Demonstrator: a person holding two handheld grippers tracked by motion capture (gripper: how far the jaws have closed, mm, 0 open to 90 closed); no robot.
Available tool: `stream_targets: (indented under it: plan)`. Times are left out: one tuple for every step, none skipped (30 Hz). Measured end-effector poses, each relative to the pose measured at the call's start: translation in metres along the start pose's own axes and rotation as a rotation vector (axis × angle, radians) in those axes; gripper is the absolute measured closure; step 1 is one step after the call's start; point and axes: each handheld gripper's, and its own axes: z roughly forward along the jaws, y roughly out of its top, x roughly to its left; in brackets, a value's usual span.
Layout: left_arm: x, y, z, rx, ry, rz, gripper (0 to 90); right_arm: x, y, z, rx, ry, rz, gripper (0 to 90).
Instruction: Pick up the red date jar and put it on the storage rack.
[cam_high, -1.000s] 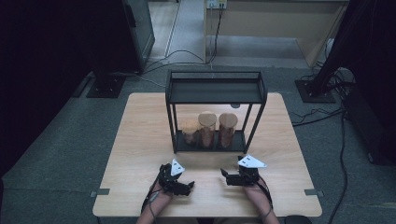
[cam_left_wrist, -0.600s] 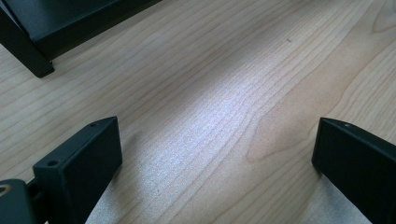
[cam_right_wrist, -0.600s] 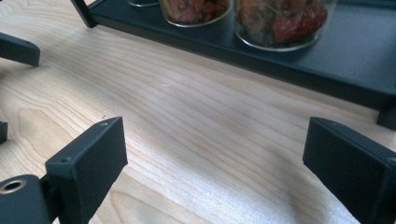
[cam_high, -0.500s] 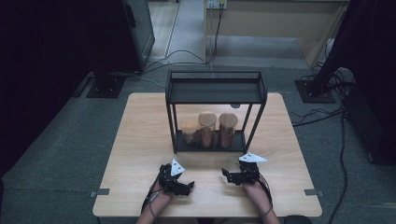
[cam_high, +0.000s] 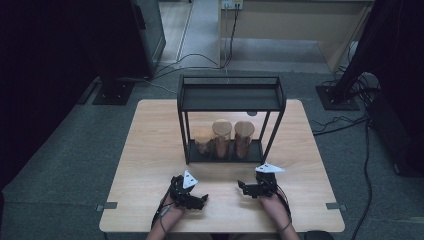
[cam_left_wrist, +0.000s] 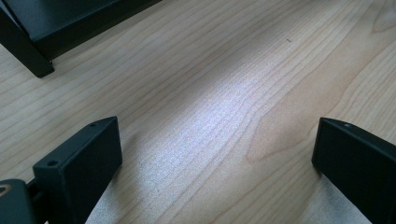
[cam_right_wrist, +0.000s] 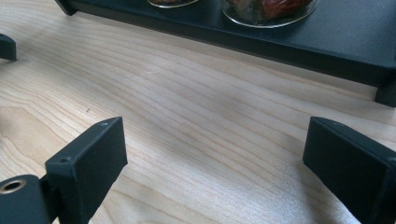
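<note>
Three jars (cam_high: 223, 138) on rack (cam_high: 230, 95) shelf — brown contents.

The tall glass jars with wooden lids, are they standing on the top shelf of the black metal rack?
No, the tall glass jars with wooden lids stand on the bottom shelf of the black metal rack.
</note>
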Motion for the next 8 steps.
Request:
stream_targets:
  plan:
    - [0.0000,0.0000,0.0000,0.000,0.000,0.000,1.5,-0.0001,0.0001,0.0000,0.000,0.001,-0.001,6.0]
    - [0.0000,0.0000,0.0000,0.000,0.000,0.000,1.5,-0.0002,0.0001,0.0000,0.000,0.001,-0.001,5.9]
    - [0.0000,0.0000,0.0000,0.000,0.000,0.000,1.6,-0.0003,0.0000,0.0000,0.000,0.002,-0.001,5.9]
    - [0.0000,0.0000,0.0000,0.000,0.000,0.000,1.6,-0.0004,0.0000,0.0000,0.000,0.002,-0.001,5.9]
    - [0.0000,0.0000,0.0000,0.000,0.000,0.000,1.6,-0.0003,0.0000,0.0000,0.000,0.002,-0.001,5.9]
    - [0.0000,0.0000,0.0000,0.000,0.000,0.000,1.5,-0.0001,0.0001,0.0001,0.000,0.001,-0.001,5.9]
    - [0.0000,0.0000,0.0000,0.000,0.000,0.000,1.6,0.0002,0.0002,0.0001,0.001,0.000,-0.002,6.0]
    - [0.0000,0.0000,0.0000,0.000,0.000,0.000,1.5,0.0005,0.0002,0.0001,0.001,-0.001,-0.002,5.9]
